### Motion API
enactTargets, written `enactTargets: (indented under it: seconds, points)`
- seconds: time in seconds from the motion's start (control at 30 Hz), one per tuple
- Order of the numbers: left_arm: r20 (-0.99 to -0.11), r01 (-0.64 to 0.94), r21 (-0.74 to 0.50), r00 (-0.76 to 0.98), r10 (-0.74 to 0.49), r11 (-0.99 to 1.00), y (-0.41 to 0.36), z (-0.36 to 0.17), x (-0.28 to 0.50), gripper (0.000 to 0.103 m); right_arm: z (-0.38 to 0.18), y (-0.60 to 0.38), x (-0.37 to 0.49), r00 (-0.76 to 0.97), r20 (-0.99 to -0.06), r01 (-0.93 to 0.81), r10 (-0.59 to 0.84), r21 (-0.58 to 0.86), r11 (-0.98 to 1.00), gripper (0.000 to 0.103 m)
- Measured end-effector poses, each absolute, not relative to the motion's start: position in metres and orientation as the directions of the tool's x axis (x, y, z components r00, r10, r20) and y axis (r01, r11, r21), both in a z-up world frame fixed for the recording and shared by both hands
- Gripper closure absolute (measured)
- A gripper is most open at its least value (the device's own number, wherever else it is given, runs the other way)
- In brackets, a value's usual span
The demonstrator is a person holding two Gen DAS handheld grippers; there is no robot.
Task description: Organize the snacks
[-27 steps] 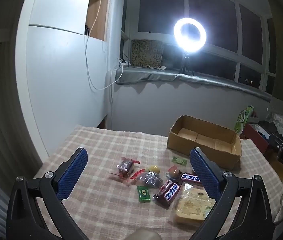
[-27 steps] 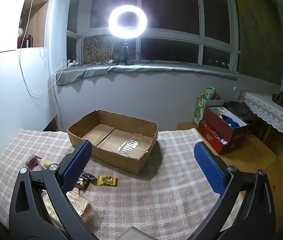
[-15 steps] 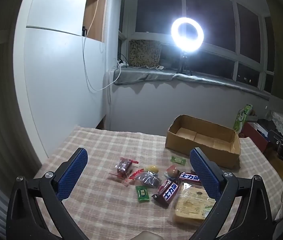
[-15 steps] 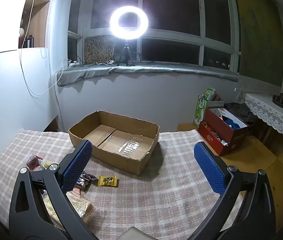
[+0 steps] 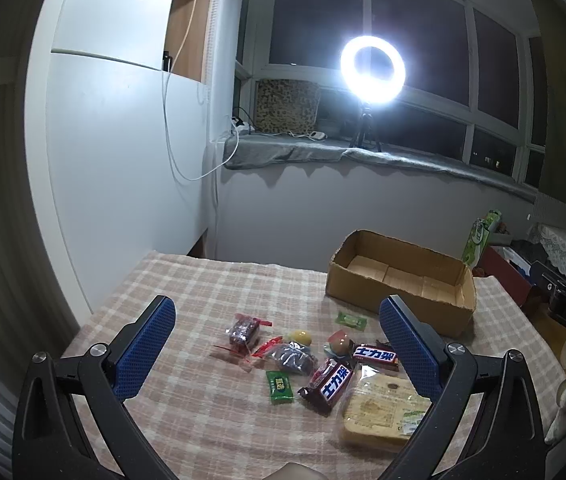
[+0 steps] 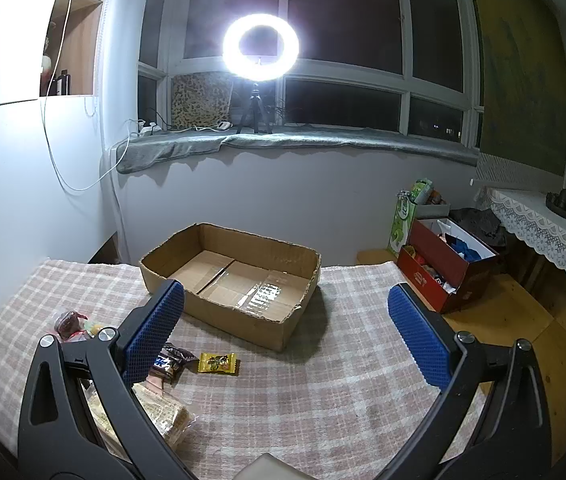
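Several snacks lie in a loose pile on the checked tablecloth: two brown chocolate bars, a green candy, a red-wrapped sweet, a flat pale biscuit pack, and a small green packet. An empty open cardboard box stands behind them, also in the right wrist view. A yellow candy lies in front of the box. My left gripper is open above the pile. My right gripper is open and empty before the box.
A bright ring light stands on the windowsill. A white cabinet wall borders the table's left. On the floor to the right stand a red box of items and a lace-covered side table.
Both views shifted slightly; the left gripper drew back a little from the snacks. Both grippers stay open. No object has moved.
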State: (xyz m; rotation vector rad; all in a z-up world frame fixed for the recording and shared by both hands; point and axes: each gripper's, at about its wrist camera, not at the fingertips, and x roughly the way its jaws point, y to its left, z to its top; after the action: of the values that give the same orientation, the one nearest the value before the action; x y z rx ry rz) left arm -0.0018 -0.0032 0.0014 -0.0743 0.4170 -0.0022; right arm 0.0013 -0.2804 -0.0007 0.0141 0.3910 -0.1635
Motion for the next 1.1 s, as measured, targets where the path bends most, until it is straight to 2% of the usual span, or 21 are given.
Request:
enactTargets:
  seconds: [1.1]
  points:
    - [-0.408, 0.002, -0.076, 0.912, -0.033, 0.997, -0.0104, -0.0004, -0.0026, 0.002, -0.0059, -0.2792, 0.0016, 0.907, -0.393, 0.155, -0.151, -0.021, 0.988, 0.0]
